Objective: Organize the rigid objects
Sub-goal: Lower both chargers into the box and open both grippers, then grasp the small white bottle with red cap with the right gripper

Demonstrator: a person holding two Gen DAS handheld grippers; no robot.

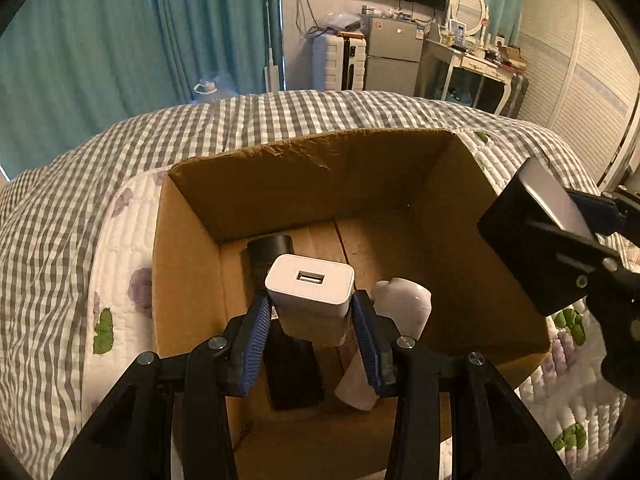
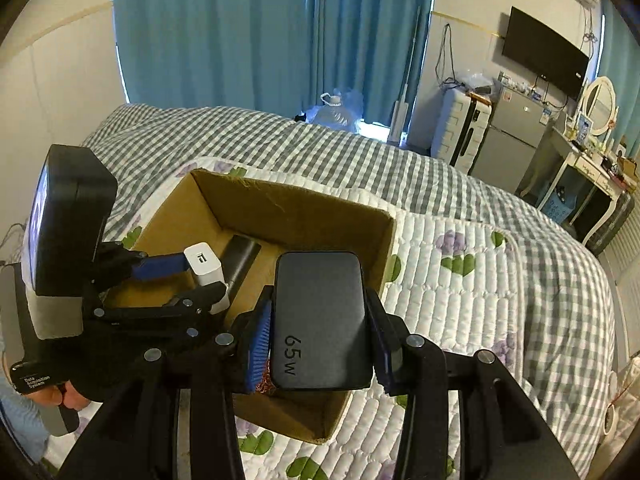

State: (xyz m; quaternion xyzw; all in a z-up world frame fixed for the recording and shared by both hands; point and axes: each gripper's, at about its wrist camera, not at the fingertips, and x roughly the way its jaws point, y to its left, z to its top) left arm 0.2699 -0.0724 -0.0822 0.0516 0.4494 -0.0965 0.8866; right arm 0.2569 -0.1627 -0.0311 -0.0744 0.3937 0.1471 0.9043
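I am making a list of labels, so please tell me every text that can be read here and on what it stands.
"65w": on the black charger held in the right tongs.
"Data Acquisition System": on the left tongs' handle.
Stickers on the grey fridge: too small to read.
White charger: no text visible.

White charger (image 1: 310, 288) between left fingers (image 1: 256, 340)

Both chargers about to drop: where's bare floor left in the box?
Free: cardboard box floor right of the centre seam, up to the right wall. Crowded: left half, where the black cylinder, black block and white handle-shaped item lie.
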